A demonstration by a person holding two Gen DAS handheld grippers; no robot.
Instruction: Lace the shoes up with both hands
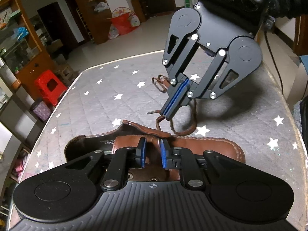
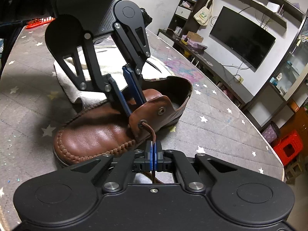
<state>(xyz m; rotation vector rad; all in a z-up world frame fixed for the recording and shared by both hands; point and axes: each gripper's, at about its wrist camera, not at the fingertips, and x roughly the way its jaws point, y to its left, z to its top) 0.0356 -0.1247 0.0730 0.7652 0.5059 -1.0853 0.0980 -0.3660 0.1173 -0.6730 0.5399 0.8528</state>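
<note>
Right wrist view: right gripper point(image 2: 153, 155) clamped on lace point(image 2: 152, 132) from near eyelet of shoe point(image 2: 100, 132), middle of table point(image 2: 221, 119). Left gripper point(image 2: 132, 96) fingers slightly apart around tongue flap, maybe not pinching. Risk: hard pull drags shoe.

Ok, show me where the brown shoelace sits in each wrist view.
Left wrist view: brown shoelace right of centre, pinched by the right gripper, looping on the mat.
Right wrist view: lower centre, from the eyelet into the closed fingers.
Shared landmark: brown shoe.
</note>
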